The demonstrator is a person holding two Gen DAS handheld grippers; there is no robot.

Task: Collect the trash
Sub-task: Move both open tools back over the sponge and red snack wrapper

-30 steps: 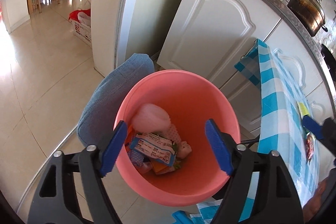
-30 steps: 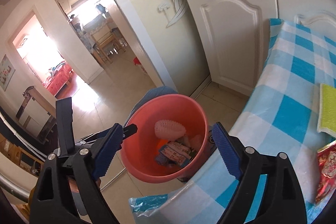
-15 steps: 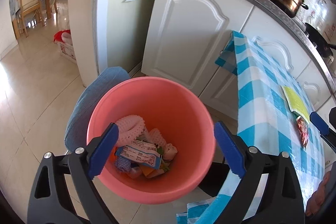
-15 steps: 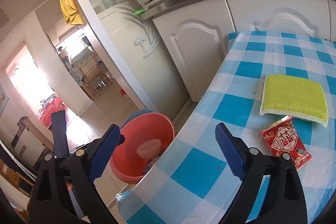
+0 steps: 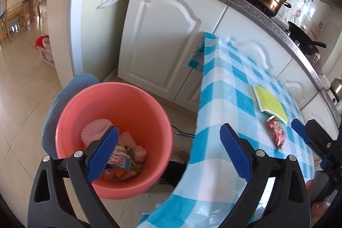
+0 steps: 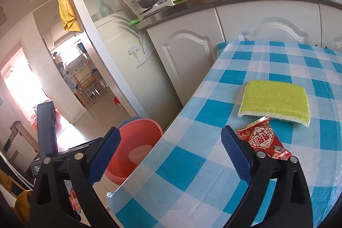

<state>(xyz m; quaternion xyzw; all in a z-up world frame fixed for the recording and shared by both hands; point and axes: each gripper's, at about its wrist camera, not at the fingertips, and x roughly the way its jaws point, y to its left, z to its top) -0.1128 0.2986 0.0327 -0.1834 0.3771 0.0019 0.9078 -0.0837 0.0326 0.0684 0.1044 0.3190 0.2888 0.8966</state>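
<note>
Left wrist view looks straight down into the pink bin (image 5: 114,134) on the floor, and it is the only view that shows the load inside: a white foam net (image 5: 96,131), a printed packet (image 5: 119,160) and other scraps lying at the bottom. The left gripper (image 5: 168,153) hangs above the bin's rim and the edge of the checked surface (image 5: 224,87), jaws spread wide, nothing between them. Far right in this view, the right gripper's blue pad pokes in beside the red snack wrapper (image 5: 276,134).

Right wrist view gives the surface instead. The wrapper (image 6: 264,142) lies flat on the blue-and-white cloth, its top corner tucked just under the near edge of the yellow-green scouring pad (image 6: 275,102). The right gripper (image 6: 170,155) has its jaws opening, wide apart and empty; the wrapper sits just beyond its right pad, not between them. Here the bin (image 6: 139,142) is only half seen past the surface's edge, with just the foam net showing. The left gripper's black body stands at the far left.
</note>
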